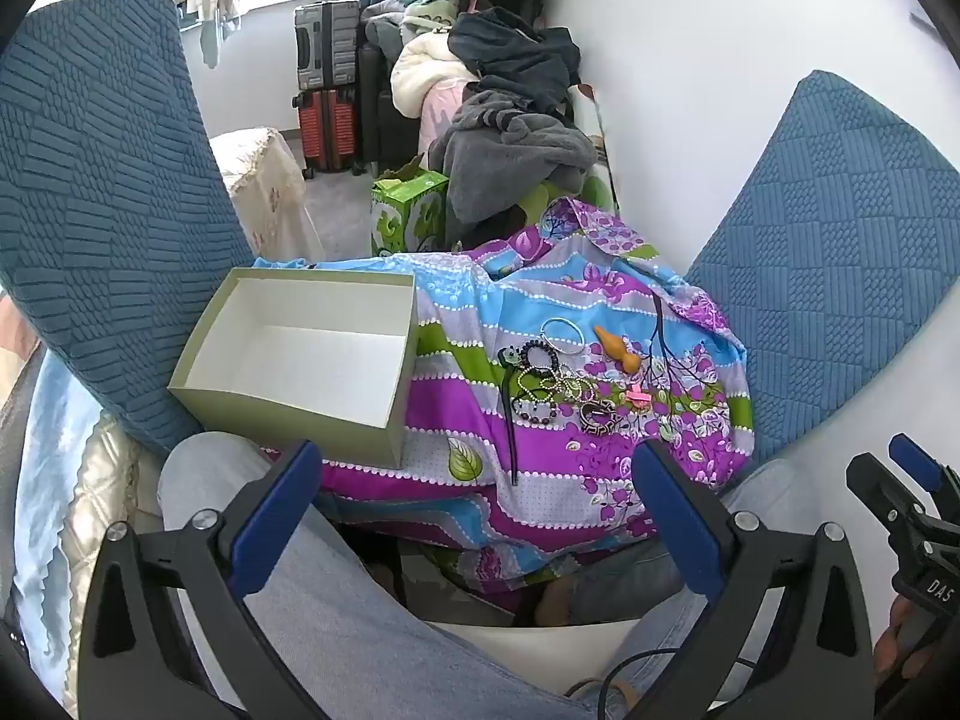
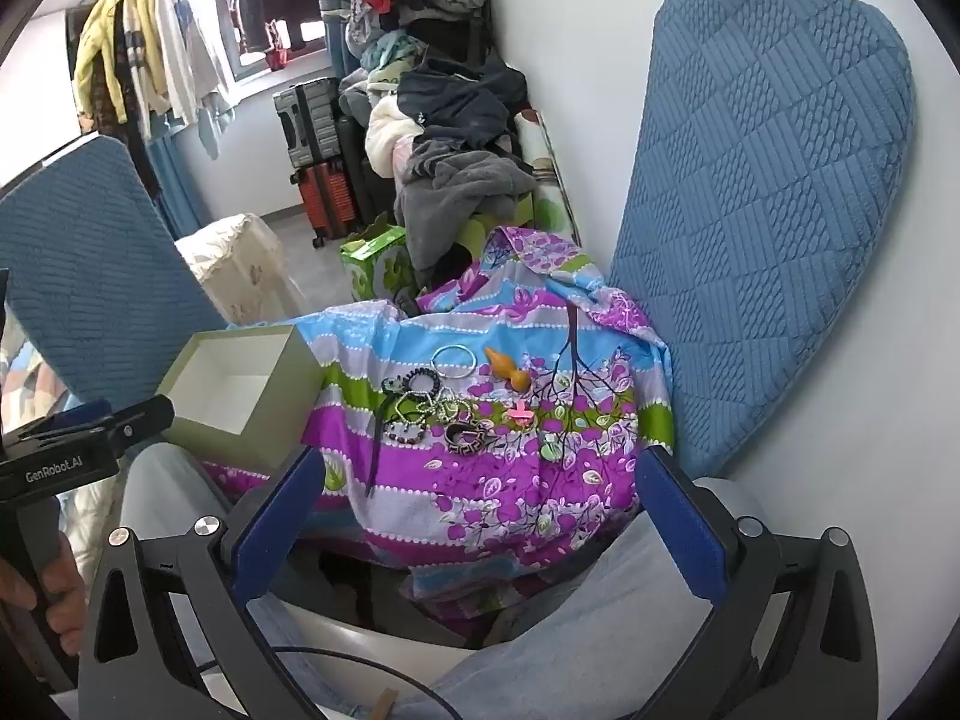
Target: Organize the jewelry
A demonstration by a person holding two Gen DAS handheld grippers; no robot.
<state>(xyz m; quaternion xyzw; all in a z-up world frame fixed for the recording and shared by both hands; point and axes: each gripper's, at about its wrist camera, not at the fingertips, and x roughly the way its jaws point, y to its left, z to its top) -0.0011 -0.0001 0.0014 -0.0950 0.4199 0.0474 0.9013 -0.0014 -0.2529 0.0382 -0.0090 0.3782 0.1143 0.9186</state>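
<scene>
On the floral cloth [image 1: 540,300], right of the open box [image 1: 300,354]: jewelry pile [image 1: 555,387], silver bangle [image 1: 563,335] at its far edge, orange piece [image 1: 618,349] just right of that. Left gripper [image 1: 477,516] and right gripper [image 2: 483,522] both spread wide, holding nothing, near side of the box, apart from the pile.
</scene>
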